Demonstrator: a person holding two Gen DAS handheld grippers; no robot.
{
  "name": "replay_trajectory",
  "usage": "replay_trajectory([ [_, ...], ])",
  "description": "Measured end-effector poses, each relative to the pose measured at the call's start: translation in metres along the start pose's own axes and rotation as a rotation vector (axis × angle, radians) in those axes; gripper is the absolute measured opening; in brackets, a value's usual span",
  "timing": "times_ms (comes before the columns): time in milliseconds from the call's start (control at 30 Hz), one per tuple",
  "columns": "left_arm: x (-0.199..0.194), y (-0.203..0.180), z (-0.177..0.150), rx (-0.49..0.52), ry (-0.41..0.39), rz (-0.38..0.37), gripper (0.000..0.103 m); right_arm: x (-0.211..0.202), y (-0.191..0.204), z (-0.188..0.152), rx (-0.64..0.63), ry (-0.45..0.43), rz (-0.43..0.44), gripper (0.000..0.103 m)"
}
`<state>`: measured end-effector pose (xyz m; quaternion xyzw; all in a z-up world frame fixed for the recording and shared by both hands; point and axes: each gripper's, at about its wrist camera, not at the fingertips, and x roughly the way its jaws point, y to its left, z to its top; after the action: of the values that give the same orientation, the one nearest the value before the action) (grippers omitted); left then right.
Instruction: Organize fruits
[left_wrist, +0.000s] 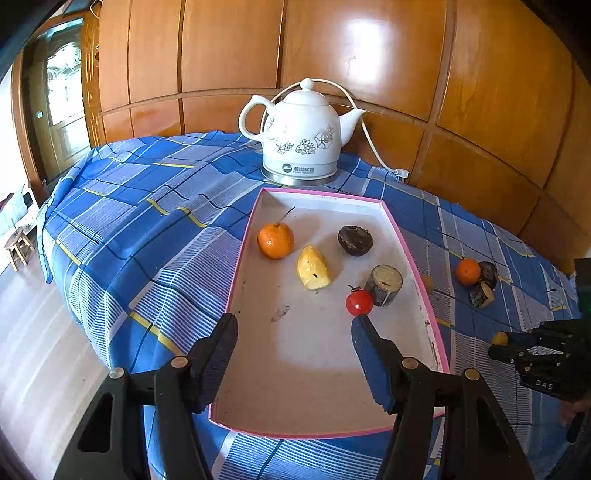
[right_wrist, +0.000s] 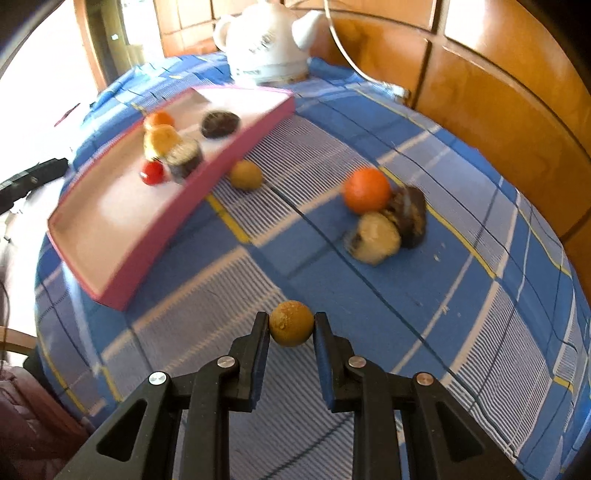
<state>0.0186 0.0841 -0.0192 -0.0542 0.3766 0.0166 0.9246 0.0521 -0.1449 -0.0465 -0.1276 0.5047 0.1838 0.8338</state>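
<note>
A pink-rimmed white tray holds an orange, a yellow fruit wedge, a dark round fruit, a dark cut fruit and a red tomato. My left gripper is open over the tray's near half, its right finger just below the tomato. My right gripper is shut on a small brownish-yellow round fruit above the cloth; it also shows in the left wrist view. On the cloth lie another orange, two dark cut fruits and a second brownish fruit.
A white ceramic kettle stands behind the tray with its cord running right. The table has a blue plaid cloth and wooden wall panels close behind. The table edge drops off at the left.
</note>
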Motion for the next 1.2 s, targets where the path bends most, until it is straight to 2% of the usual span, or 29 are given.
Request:
replay_trajectory([
  [333, 0.002, 0.005, 0.0, -0.013, 0.002, -0.002, 0.065, -0.017, 0.042, 0.03, -0.052, -0.095, 0.118, 0.024],
  [567, 0.002, 0.008, -0.001, -0.021, 0.005, -0.002, 0.065, -0.016, 0.073, 0.054, -0.097, -0.118, 0.179, 0.024],
  [1200, 0.005, 0.022, -0.001, -0.053, 0.014, 0.012, 0.065, 0.015, 0.104, 0.095, -0.139, -0.089, 0.196, 0.024],
])
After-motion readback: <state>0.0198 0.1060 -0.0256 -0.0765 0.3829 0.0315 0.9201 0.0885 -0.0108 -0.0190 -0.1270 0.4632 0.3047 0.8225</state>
